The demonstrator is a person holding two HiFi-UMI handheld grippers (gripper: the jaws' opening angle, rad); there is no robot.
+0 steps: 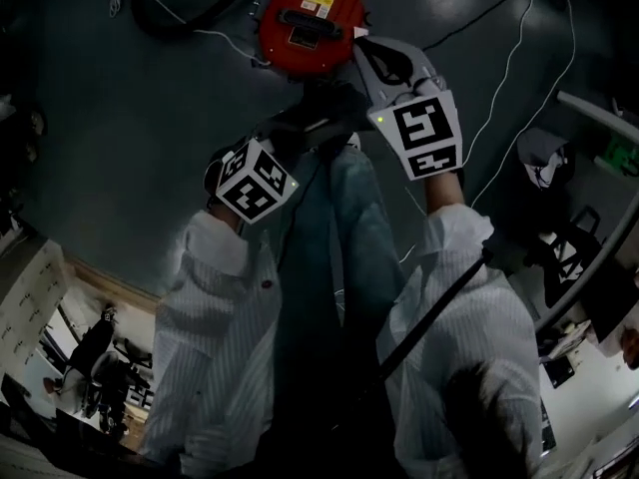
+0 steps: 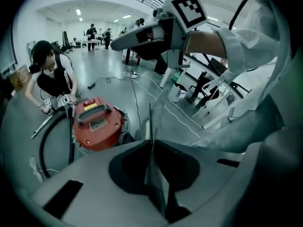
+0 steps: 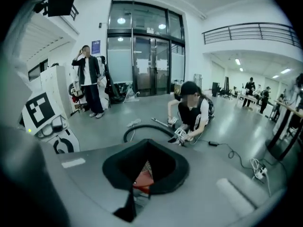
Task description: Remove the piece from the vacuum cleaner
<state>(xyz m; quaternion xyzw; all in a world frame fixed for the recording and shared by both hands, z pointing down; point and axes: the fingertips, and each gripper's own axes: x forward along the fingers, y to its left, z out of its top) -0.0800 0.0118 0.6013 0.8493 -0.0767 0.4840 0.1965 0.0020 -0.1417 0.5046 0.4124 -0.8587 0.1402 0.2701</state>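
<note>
Floor of an open workshop: we stand over the red vacuum cleaner (image 1: 310, 13), which sits on the grey floor at the top centre of the head view. Neither claw has reached it. The left gripper (image 2: 151, 136) is fully closed, its pads meeting in a thin seam with nothing between them. The right gripper (image 3: 144, 160) is closed as well and holds nothing (the red seen past its pads is, we judge, the machine far below). Which part is to come off we cannot tell from here. To do the reach well, we would lower both hands towards the top of the frame and spread the jaws before arriving. We would then steady the red body with one claw while the other takes the part squarely. We would also keep off the black hose (image 3: 147, 125) and the crouching person (image 3: 191, 112) working beside it. By our count there is one vacuum cleaner, one hose, two grippers of ours, one person crouching at centre and one standing person (image 3: 90, 79) at upper left. A few more figures stand far off at the right edge, too small to number.
</note>
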